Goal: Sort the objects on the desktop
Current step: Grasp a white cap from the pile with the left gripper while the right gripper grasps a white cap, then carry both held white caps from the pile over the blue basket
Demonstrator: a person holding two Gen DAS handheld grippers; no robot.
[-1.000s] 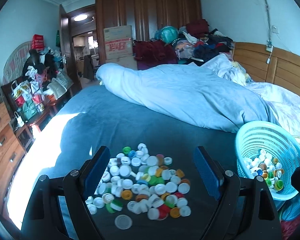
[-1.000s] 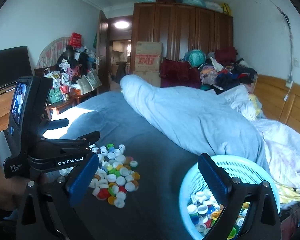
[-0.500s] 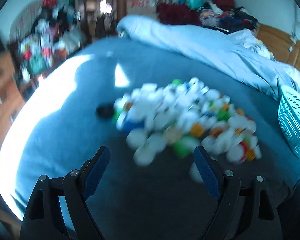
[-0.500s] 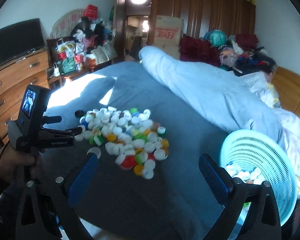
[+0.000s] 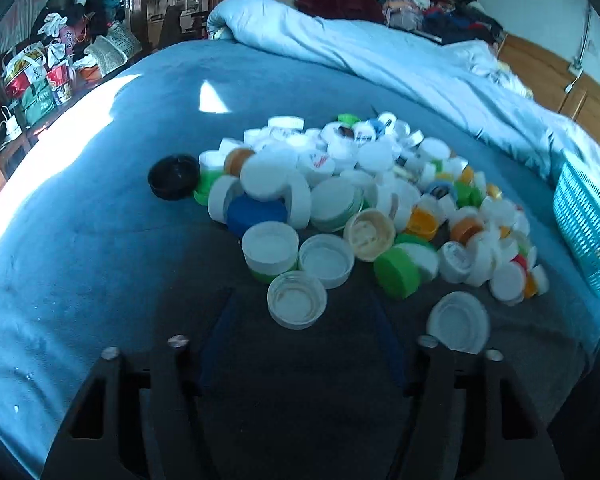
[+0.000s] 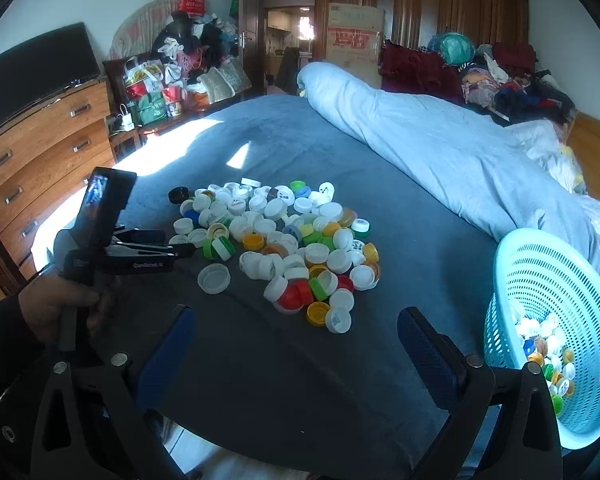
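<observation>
A heap of bottle caps (image 6: 284,240), mostly white with green, orange, red and blue ones, lies on the dark blue bed cover; the left wrist view shows it close up (image 5: 360,200). A clear cap (image 5: 297,299) lies nearest my left gripper (image 5: 304,316), which is open and empty just in front of it. That gripper shows at the pile's left edge in the right wrist view (image 6: 180,248). My right gripper (image 6: 296,344) is open and empty, held back from the pile. A turquoise basket (image 6: 556,304) at the right holds several caps.
A black cap (image 5: 174,176) lies apart at the pile's left. A large white lid (image 5: 458,322) lies alone near the front. A rolled light blue duvet (image 6: 440,148) lies behind the pile. A wooden dresser (image 6: 48,148) stands left of the bed.
My left gripper has dropped down and come close to the near edge of the cap pile. My right gripper has pulled back, so the pile and basket look farther away.
</observation>
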